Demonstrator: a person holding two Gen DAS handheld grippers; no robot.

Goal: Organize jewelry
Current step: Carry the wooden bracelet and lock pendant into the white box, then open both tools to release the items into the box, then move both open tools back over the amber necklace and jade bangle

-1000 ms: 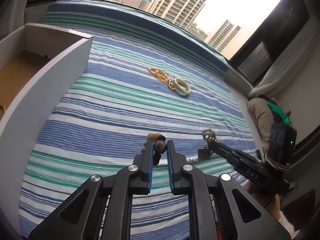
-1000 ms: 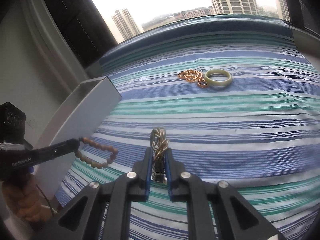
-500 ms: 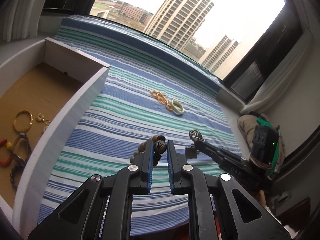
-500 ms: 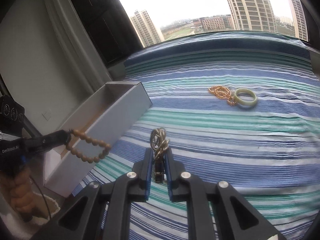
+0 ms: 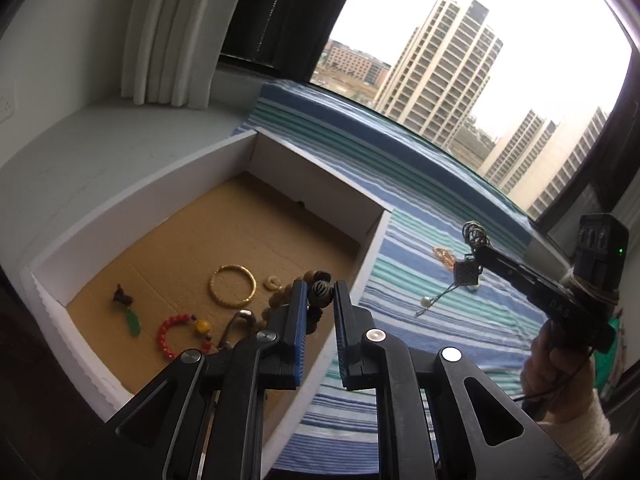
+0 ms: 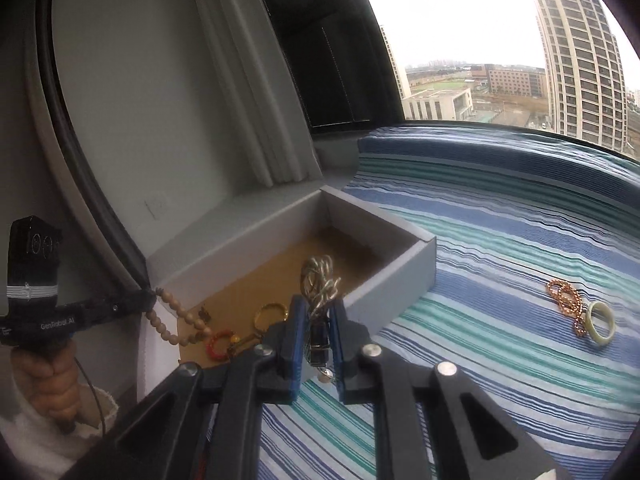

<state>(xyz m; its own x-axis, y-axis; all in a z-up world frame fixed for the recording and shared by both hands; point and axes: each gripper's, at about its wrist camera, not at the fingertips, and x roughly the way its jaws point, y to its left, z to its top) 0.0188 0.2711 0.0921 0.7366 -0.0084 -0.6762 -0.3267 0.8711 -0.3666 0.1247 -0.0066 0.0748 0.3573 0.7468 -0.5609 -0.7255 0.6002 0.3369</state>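
Observation:
In the left wrist view my left gripper (image 5: 320,294) is shut on a brown wooden bead bracelet (image 5: 277,300), held over the right wall of a white box (image 5: 320,200). On the box's cardboard floor lie a gold bangle (image 5: 232,291), a red bead bracelet (image 5: 182,336) and a green pendant (image 5: 133,320). My right gripper (image 6: 317,304) is shut on a silver chain necklace (image 6: 320,276), whose square pendant (image 5: 466,273) dangles over the striped cloth beside the box. A gold chain (image 6: 564,300) and a pale jade bangle (image 6: 600,322) lie together on the cloth.
The blue, green and white striped cloth (image 6: 500,240) covers a window seat. The box stands at its left end against a grey ledge (image 5: 100,148) with a white curtain (image 5: 168,40). A window with tower blocks is behind. A hand (image 5: 560,364) holds the right gripper's handle.
Both grippers have swung left and risen, carrying their jewelry from over the open cloth to the box. The inside of the box has come fully into view.

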